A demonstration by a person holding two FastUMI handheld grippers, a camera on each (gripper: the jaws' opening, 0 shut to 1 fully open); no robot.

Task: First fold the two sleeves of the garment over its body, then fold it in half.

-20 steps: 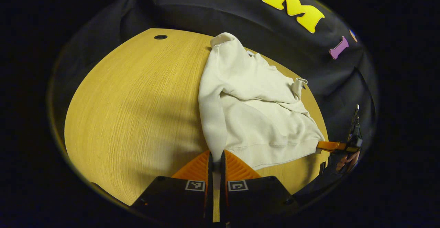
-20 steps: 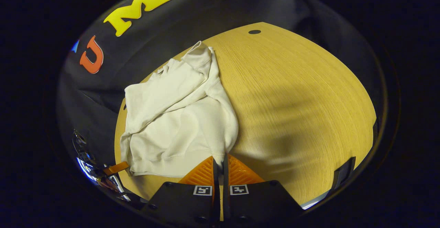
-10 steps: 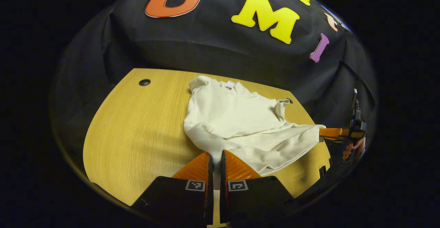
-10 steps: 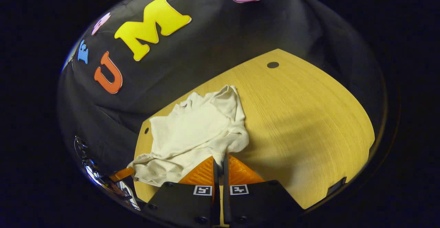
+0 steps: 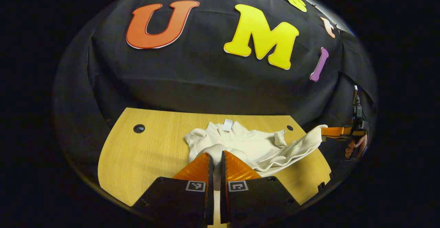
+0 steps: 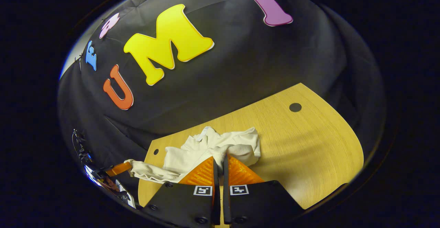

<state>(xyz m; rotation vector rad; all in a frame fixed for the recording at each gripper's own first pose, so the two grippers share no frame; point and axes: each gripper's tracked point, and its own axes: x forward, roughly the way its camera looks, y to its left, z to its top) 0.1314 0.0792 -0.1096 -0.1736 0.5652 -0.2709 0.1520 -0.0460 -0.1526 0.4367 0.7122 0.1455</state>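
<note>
The left gripper (image 5: 215,157) has its jaws clenched on a bottom corner of the garment (image 5: 247,145), and the right gripper (image 6: 220,159) has its jaws clenched on the other bottom corner. The garment lies on the surface (image 5: 151,152) just ahead of both sets of jaws, its hem raised off the wood and its neck end resting farther out, toward the booth wall. In the left gripper view the right gripper holds its corner out to the right of the jaws, a hand (image 5: 355,147) behind it. One sleeve cuff (image 5: 280,138) stands up between the two held corners.

The step in hand looks like the fold in half. To do it well, both corners should travel forward at the same height and pace, so the hem lands square on the shoulders. Keeping the cloth lightly taut between the jaws should stop the middle sagging into a crease. The standing cuff could get trapped crooked under the fold.

A small white tag (image 5: 227,125) sits at the collar; any writing on it is too small to read.
</note>
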